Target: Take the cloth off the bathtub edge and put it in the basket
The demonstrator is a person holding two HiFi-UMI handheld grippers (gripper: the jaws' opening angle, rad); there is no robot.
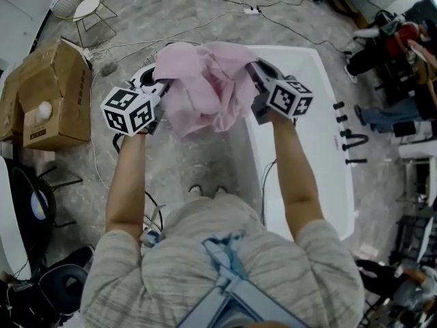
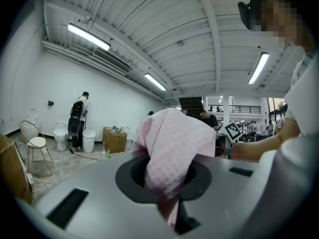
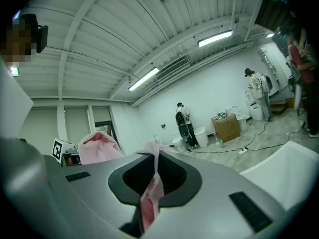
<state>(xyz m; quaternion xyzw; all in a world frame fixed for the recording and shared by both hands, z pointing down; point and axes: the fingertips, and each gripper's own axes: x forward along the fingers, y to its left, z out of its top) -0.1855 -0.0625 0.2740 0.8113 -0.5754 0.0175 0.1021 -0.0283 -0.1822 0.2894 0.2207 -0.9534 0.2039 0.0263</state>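
Note:
A pink cloth (image 1: pixel 205 87) hangs bunched between both grippers, lifted in front of me over the near-left edge of the white bathtub (image 1: pixel 321 115). My left gripper (image 1: pixel 160 87) is shut on the cloth's left side; in the left gripper view the waffle-textured cloth (image 2: pixel 172 148) bulges up out of the shut jaws. My right gripper (image 1: pixel 254 74) is shut on the right side, where a thin fold of the cloth (image 3: pixel 149 198) is pinched between the jaws. The tub's rim (image 3: pixel 284 168) shows below right. I see no basket that I can tell for sure.
A cardboard box (image 1: pixel 51 98) sits on the floor at left, and a wire chair (image 1: pixel 89 12) stands at the far left. Cables cross the floor. Black tap fittings (image 1: pixel 348 142) sit on the tub's right deck. Clutter lines the right side.

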